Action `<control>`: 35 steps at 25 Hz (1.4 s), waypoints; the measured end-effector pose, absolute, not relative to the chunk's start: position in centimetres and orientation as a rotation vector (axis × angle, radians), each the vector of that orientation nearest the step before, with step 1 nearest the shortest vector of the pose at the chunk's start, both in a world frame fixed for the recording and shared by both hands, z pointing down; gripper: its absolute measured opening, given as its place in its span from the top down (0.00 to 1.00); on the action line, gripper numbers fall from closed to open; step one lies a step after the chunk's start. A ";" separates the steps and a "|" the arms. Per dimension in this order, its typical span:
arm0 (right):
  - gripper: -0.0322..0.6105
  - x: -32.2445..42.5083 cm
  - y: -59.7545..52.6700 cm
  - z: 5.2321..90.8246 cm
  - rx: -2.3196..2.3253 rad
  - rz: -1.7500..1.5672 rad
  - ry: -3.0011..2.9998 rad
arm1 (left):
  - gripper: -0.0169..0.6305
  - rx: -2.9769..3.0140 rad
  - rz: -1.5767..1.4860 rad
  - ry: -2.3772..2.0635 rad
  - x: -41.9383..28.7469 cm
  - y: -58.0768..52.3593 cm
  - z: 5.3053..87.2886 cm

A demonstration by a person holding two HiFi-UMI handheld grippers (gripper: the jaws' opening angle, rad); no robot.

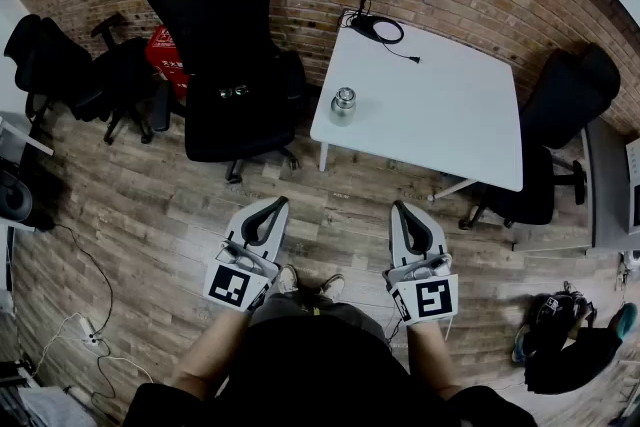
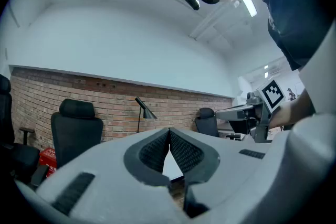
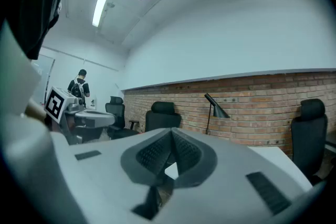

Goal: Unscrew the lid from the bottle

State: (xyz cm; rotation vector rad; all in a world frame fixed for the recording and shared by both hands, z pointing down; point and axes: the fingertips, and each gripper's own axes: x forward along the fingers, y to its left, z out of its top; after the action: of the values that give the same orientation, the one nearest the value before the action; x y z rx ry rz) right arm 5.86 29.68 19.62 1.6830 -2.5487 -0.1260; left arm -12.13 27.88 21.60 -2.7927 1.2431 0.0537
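While both pairs of jaws sit pressed together with nothing between them, we hold the left gripper (image 1: 277, 203) and right gripper (image 1: 400, 207) level, side by side over the wooden floor (image 1: 150, 215). Well ahead, the bottle (image 1: 343, 106) stands upright near the left edge of the white table (image 1: 450, 105), its lid (image 1: 344, 95) on.

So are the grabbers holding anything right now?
Nothing is held. The left gripper and right gripper are both shut and empty, away from the bottle, which stands untouched on the white table.
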 end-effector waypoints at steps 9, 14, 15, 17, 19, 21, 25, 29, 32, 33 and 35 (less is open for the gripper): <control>0.93 7.9 29.4 19.9 1.682 -0.052 -2.613 | 0.94 -2.797 0.025 1.266 -10.1 27.7 22.1; 0.93 8.0 28.9 21.9 1.637 -0.034 -2.600 | 0.94 -2.812 0.042 1.283 -9.4 27.8 23.6; 0.93 7.9 28.7 22.4 1.633 -0.014 -2.599 | 0.94 -2.841 0.027 1.289 -9.2 27.8 24.2; 0.93 7.6 27.8 23.1 1.629 0.013 -2.591 | 0.94 -2.898 -0.006 1.305 -8.9 27.1 25.4; 0.93 7.4 26.4 23.7 1.630 0.022 -2.575 | 0.94 -2.924 -0.009 1.318 -9.1 25.5 26.4; 0.93 7.4 24.7 24.1 1.633 0.017 -2.557 | 0.94 -2.934 -0.002 1.309 -9.2 23.4 27.1; 0.93 7.2 20.3 23.8 1.641 -0.002 -2.515 | 0.94 -2.966 0.009 1.267 -9.1 18.5 27.8; 0.93 6.8 14.9 22.1 1.651 -0.049 -2.486 | 0.94 -3.009 0.008 1.235 -9.2 13.5 28.1; 0.93 6.4 11.7 21.4 1.662 -0.064 -2.461 | 0.94 -3.030 0.022 1.199 -9.1 10.1 27.9; 0.93 6.2 10.8 21.2 1.670 -0.063 -2.454 | 0.94 -3.037 0.026 1.188 -9.2 9.2 27.8; 0.93 5.6 9.4 21.0 1.683 -0.051 -2.440 | 0.94 -3.052 0.026 1.163 -9.3 7.4 27.7</control>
State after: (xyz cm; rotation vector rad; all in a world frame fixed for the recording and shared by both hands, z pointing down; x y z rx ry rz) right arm 5.64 9.38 20.98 1.6834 -2.4398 -0.0507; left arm -9.27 7.38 27.71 -3.0525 1.1627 0.0258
